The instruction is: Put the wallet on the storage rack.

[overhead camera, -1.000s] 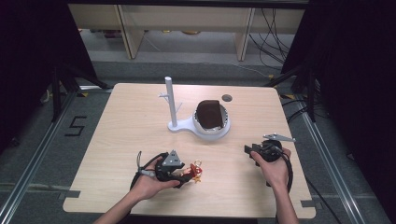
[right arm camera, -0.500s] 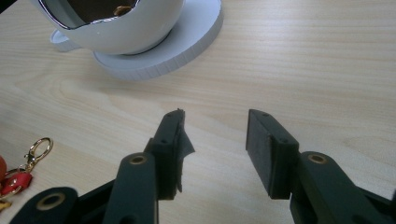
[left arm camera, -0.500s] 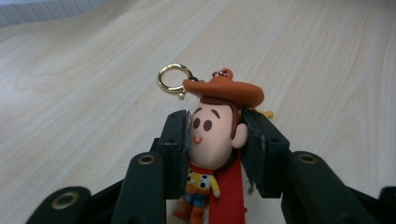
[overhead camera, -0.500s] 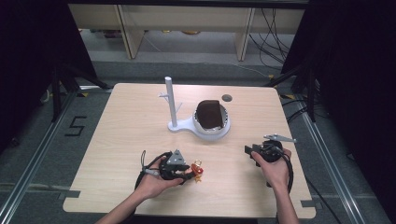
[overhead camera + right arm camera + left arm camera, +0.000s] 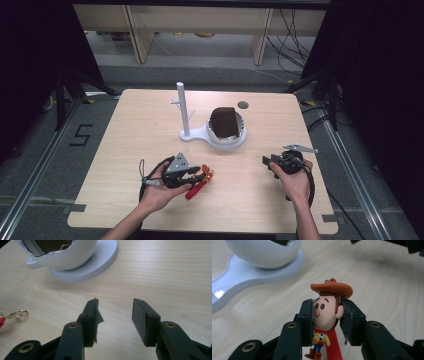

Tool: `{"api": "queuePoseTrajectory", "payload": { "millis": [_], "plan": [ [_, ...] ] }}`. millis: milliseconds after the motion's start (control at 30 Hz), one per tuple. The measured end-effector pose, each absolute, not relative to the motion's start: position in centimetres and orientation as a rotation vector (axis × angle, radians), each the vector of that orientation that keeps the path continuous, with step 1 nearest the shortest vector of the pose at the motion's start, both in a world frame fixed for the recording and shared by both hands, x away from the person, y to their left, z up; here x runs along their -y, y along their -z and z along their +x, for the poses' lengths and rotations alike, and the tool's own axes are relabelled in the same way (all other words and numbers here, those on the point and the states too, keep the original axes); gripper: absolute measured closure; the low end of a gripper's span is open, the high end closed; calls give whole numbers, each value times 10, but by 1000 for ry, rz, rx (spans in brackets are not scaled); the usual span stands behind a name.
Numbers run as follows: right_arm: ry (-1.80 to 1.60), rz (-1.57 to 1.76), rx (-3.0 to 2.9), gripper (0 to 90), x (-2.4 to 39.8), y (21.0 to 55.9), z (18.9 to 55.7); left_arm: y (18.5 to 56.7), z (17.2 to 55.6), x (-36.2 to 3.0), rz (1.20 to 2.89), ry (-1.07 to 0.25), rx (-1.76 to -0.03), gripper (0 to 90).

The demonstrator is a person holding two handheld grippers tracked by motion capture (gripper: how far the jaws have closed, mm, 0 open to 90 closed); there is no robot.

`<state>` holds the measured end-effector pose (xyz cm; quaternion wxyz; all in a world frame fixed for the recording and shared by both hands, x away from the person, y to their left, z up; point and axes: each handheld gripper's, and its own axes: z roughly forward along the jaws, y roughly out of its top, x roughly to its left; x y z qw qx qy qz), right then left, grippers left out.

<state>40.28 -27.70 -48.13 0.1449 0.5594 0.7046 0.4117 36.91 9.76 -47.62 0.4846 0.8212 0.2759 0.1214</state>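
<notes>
The left gripper is clamped on the head of a small cowboy keychain figure, one jaw on each side of the face. In the high view the left gripper sits at the near left of the tabletop, with the figure's red strap trailing toward the near edge. Whether the figure is lifted clear of the wood or resting on it cannot be told.

The right gripper stands with its jaws apart and nothing between them, aimed at bare wood; in the high view the right gripper lies at the near right, well apart from the left one. At the left edge of the right gripper view a gold clasp lies on the wood.

The step in hand looks like the pickup of the keychain, with the grasp already made. The white stand at the middle of the tabletop has an upright post with small pegs, so the next move likely calls for carrying the figure far and right to it and hooking the ring over a peg, which needs the ring free and turned toward the post.

The white bowl on the stand's base holds a dark brown lump; what it is cannot be told.
</notes>
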Motion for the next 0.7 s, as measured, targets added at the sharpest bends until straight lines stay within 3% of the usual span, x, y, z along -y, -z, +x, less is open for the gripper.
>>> {"api": "queuePoseTrajectory", "payload": {
  "millis": [700],
  "plan": [
    [-1169, 1607, -2014, 560, 275, 483, 402, 432, 387, -132, 1821, -452, -736, 636]
  ]
}}
